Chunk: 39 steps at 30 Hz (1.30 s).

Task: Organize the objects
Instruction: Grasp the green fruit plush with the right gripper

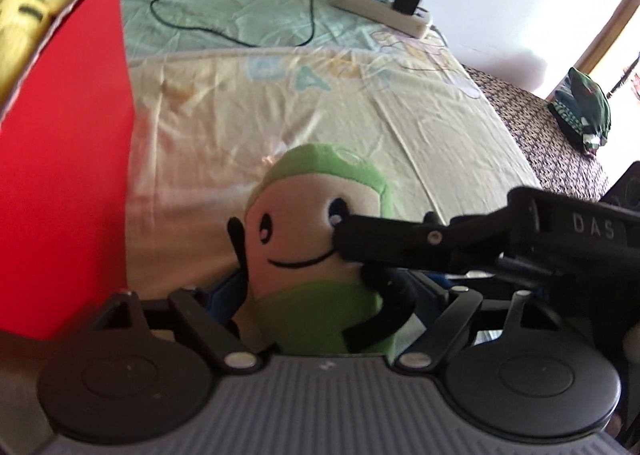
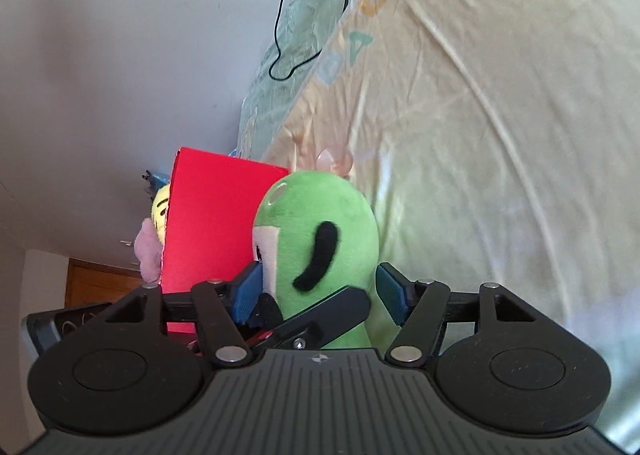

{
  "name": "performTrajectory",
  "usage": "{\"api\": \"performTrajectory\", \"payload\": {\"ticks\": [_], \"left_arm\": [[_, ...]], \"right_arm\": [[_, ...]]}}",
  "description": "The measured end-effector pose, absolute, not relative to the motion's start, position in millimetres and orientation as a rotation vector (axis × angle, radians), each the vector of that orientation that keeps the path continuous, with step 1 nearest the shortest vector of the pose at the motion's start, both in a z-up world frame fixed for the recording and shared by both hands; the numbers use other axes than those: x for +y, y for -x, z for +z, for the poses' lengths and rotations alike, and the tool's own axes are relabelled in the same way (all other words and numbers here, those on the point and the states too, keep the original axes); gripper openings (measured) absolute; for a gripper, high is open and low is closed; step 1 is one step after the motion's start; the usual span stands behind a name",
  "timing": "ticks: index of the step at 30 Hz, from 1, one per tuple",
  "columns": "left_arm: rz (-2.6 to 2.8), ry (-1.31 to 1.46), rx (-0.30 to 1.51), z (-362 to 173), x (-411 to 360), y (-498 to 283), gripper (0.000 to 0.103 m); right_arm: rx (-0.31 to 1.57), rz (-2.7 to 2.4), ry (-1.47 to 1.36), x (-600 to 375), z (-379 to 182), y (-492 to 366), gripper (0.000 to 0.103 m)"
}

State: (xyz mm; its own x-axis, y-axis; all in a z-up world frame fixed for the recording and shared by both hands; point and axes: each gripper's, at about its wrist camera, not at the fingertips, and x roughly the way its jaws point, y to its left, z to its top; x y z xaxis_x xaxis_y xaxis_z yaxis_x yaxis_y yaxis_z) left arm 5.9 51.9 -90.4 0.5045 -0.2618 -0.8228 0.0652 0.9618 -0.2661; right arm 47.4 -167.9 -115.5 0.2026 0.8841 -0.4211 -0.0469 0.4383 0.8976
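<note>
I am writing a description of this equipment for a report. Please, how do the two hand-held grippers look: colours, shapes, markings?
Both look alike. The left gripper and right gripper each have a grey ribbed body, two round black discs, black linkage bars with silver pivot pins, and blue pads on the fingers. The right gripper's black side shows white letters "DAS". No cables or sleeves are visible.

A green plush toy (image 1: 320, 255) with a cream smiling face and black limbs stood upright over the bed sheet (image 1: 280, 115). A red box (image 1: 68, 159) near the sheet's left edge held a yellow plush (image 1: 20, 27).
</note>
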Motion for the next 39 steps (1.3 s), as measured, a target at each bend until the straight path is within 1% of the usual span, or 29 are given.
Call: {"api": "performTrajectory", "payload": {"ticks": [1, 2, 6, 7, 8, 28, 39], "left_arm": [[-0.192, 0.214, 1.037, -93, 53, -7, 0.08], [-0.185, 0.217, 1.039, -95, 54, -7, 0.08], [-0.179, 0.221, 1.03, -94, 56, -4, 0.078], [-0.182, 0.222, 1.028, -93, 56, -3, 0.075], [-0.183, 0.22, 1.027, -93, 55, -2, 0.075], [-0.191, 0.184, 1.003, -79, 39, 27, 0.072], [-0.208, 0.196, 1.021, -70, 43, 62, 0.072]], "right_arm": [[1.183, 0.791, -0.891, -166, -115, -46, 0.063], [1.177, 0.791, -0.878, -164, -113, -46, 0.064], [1.181, 0.795, -0.868, -163, -111, -46, 0.064], [1.181, 0.793, -0.868, -164, -111, -45, 0.064], [1.183, 0.791, -0.87, -164, -111, -44, 0.063], [1.189, 0.796, -0.848, -175, -101, -18, 0.06], [1.216, 0.863, -0.77, -169, -86, 12, 0.06]]}}
